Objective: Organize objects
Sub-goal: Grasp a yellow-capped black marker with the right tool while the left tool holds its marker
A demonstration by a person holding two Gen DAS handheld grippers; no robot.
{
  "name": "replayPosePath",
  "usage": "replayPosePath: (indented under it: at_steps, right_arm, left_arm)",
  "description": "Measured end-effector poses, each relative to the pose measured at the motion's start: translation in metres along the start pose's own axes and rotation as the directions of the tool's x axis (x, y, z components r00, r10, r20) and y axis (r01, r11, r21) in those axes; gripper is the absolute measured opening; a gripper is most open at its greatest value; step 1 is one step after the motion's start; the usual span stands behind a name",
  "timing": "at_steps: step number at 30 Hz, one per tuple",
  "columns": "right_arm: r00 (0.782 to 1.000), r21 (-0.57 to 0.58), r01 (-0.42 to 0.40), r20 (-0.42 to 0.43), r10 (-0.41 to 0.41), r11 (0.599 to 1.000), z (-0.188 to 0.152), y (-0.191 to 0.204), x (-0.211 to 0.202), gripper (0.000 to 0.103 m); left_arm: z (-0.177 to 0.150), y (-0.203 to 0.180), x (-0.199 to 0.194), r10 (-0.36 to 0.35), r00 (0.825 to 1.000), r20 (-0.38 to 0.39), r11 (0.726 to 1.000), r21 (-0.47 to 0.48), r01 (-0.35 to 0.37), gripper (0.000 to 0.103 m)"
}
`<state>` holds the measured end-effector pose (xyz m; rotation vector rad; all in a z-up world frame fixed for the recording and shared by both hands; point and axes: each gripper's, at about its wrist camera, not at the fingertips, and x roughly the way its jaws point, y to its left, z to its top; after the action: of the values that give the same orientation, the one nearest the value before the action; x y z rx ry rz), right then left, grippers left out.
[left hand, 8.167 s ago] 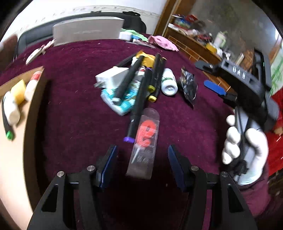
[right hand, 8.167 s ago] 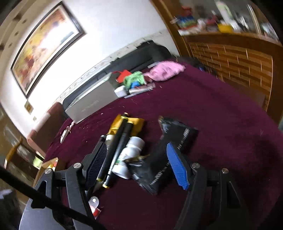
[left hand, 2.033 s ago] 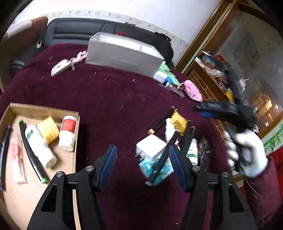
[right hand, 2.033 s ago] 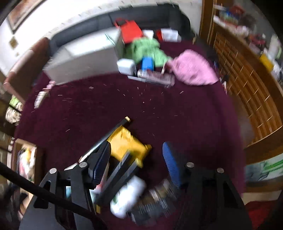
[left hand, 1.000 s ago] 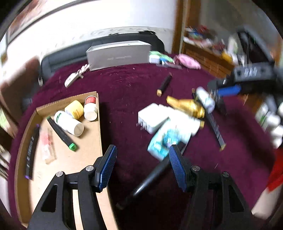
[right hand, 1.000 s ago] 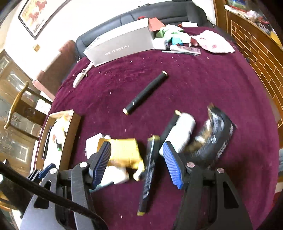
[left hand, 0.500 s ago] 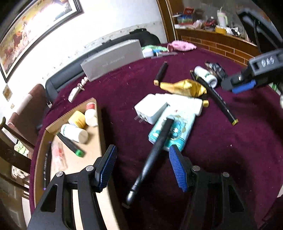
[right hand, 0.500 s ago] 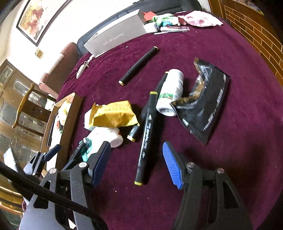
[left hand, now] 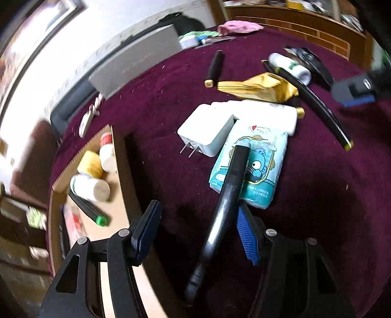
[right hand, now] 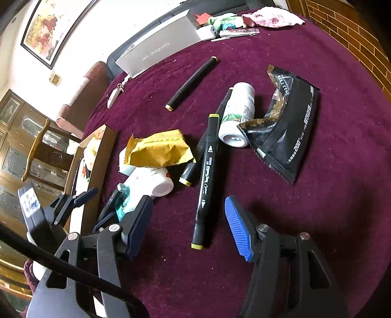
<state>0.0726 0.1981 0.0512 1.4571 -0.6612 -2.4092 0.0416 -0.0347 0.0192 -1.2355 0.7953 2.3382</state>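
Note:
My left gripper (left hand: 198,232) is open, low over the maroon cloth. A long black marker (left hand: 226,203) runs between its fingers, close to the right pad (left hand: 246,238), its far end lying on a blue tissue pack (left hand: 259,171). A white charger (left hand: 207,132) lies beside the pack. The cardboard tray (left hand: 119,171) at left holds bottles, a green-tipped marker and a sachet. My right gripper (right hand: 188,225) is open above a yellow-capped black marker (right hand: 206,176). Its tip lies between the pads.
A yellow packet (right hand: 158,149), a white bottle (right hand: 238,115), a black foil packet (right hand: 290,124) and another black marker (right hand: 191,83) lie scattered on the cloth. A grey box (right hand: 158,52), pink cloth (right hand: 271,17) and small items sit at the far edge.
The left gripper has dropped lower and closer to the black marker, which now lies between its fingers. The right gripper has moved nearer the yellow-capped marker.

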Motion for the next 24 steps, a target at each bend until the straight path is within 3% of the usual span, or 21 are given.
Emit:
replayPosePath:
  at_steps: [2,4,5,12,15,19,21,23,24]
  right_arm:
    - [1.0,0.006,0.003,0.005,-0.003,1.0,-0.001,-0.002,-0.002,0.061]
    - [1.0,0.007,0.01,0.009,-0.01,1.0,-0.001,-0.004,-0.002,0.061]
    - [1.0,0.006,0.015,0.009,-0.015,1.0,-0.002,-0.004,-0.002,0.061]
    - [0.998,-0.034,0.062,-0.014,-0.062,0.997,-0.005,0.003,0.013,0.061]
    - [0.987,-0.102,0.163,0.016,-0.162,0.981,-0.007,0.014,0.019,0.061]
    - [0.966,-0.164,0.26,0.051,-0.255,0.952,-0.008,0.025,0.028,0.061]
    - [0.955,-0.178,0.295,0.059,-0.289,0.939,-0.006,0.028,0.035,0.06]
    - [0.946,-0.176,0.323,0.071,-0.315,0.93,-0.003,0.029,0.04,0.059]
    - [0.946,-0.177,0.325,0.071,-0.318,0.929,-0.001,0.03,0.042,0.056]
  left_arm:
    - [-0.003,0.002,-0.001,-0.071,0.997,-0.007,0.997,-0.043,0.071,0.049]
    - [-0.009,0.004,-0.005,-0.237,0.971,-0.004,0.966,-0.103,0.236,0.039]
    - [-0.012,0.004,-0.008,-0.269,0.963,0.01,0.956,-0.119,0.268,0.036]
    - [-0.02,0.0,-0.01,-0.222,0.974,0.039,0.96,-0.164,0.225,0.038]
    - [-0.018,-0.002,-0.01,-0.178,0.983,0.05,0.972,-0.146,0.183,0.044]
    - [-0.023,0.002,-0.009,-0.193,0.977,0.091,0.964,-0.167,0.207,0.044]
    - [-0.026,0.004,-0.011,-0.22,0.97,0.108,0.955,-0.179,0.236,0.038]
    - [-0.027,0.007,-0.012,-0.249,0.961,0.122,0.945,-0.185,0.268,0.013]
    - [-0.029,0.01,-0.014,-0.282,0.951,0.131,0.932,-0.2,0.303,0.012]
